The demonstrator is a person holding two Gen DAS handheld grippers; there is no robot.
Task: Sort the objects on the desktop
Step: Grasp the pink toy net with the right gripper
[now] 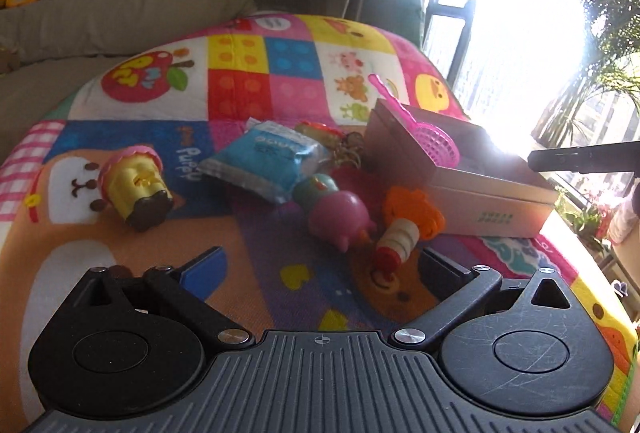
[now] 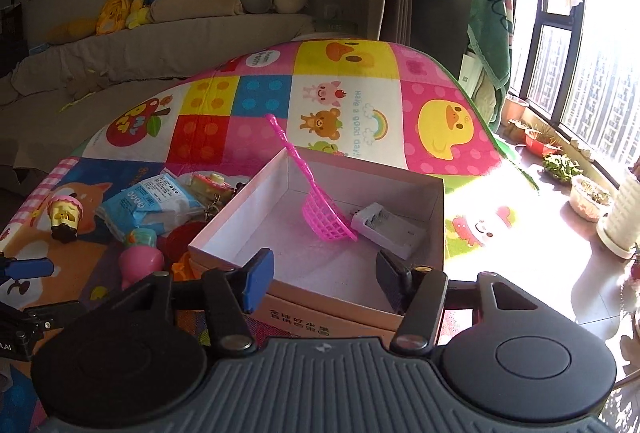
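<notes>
My left gripper (image 1: 320,269) is open wide, low over the colourful play mat (image 1: 248,73). Just ahead of its fingertips lie a pink round toy (image 1: 340,217) and an orange toy with a cream and red end (image 1: 404,233), close to the right finger. Farther off are a blue packet (image 1: 264,161) and a cupcake toy (image 1: 134,189). My right gripper (image 2: 326,279) hangs over the near edge of the open cardboard box (image 2: 360,181), its fingers apart with nothing between them. In the box lie a pink scoop (image 2: 320,213) and a white device (image 2: 388,229).
The box (image 1: 492,209) stands right of the toy pile. A sofa (image 2: 160,45) with plush toys runs behind the mat. To the right are a sunlit floor, potted plants (image 2: 560,161) and a window. The left gripper's blue finger (image 2: 30,269) shows at the right wrist view's left edge.
</notes>
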